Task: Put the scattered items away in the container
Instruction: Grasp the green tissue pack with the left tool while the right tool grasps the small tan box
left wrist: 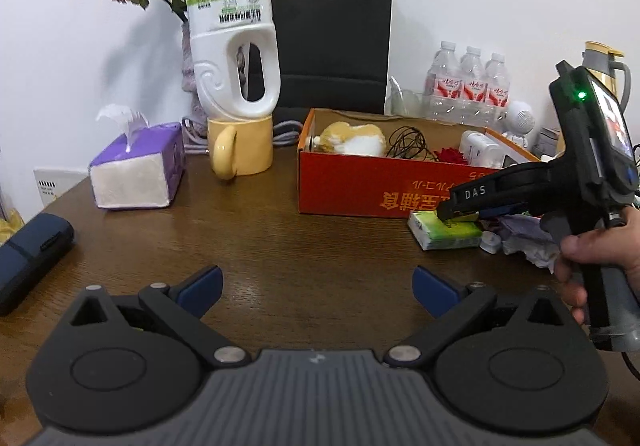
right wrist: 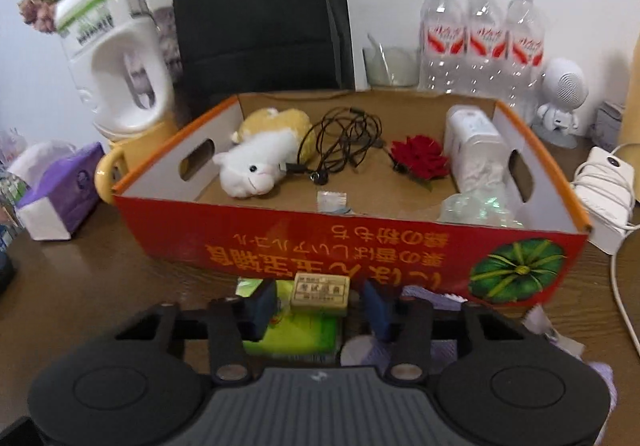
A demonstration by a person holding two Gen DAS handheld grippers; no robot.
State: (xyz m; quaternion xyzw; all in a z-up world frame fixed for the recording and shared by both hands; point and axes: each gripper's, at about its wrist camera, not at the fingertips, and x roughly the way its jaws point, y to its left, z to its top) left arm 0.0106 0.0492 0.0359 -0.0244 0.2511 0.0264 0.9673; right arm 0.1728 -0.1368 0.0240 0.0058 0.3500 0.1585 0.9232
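Observation:
A red cardboard box (right wrist: pixel 360 246) stands on the brown table; it also shows in the left wrist view (left wrist: pixel 360 185). Inside lie a plush toy (right wrist: pixel 260 161), a black cable (right wrist: pixel 340 141), a red rose (right wrist: pixel 420 155) and a white bottle (right wrist: pixel 476 141). In front of the box lie a green tissue pack (right wrist: pixel 296 334) (left wrist: pixel 444 234) with a small tan box (right wrist: pixel 320 292) on it, and crumpled lilac paper (left wrist: pixel 520 234). My right gripper (right wrist: pixel 320 306) (left wrist: pixel 452 211) straddles the tan box, fingers apart on either side, not touching it. My left gripper (left wrist: pixel 316 290) is wide open and empty over bare table.
A yellow mug (left wrist: pixel 240 143) holds an upturned white jug (left wrist: pixel 232 45). A purple tissue box (left wrist: pixel 136 169), a dark pouch (left wrist: pixel 32 254), a black bag (left wrist: pixel 332 37), water bottles (right wrist: pixel 480 37), a white speaker (right wrist: pixel 560 97) and a white charger (right wrist: pixel 604 189) surround the box.

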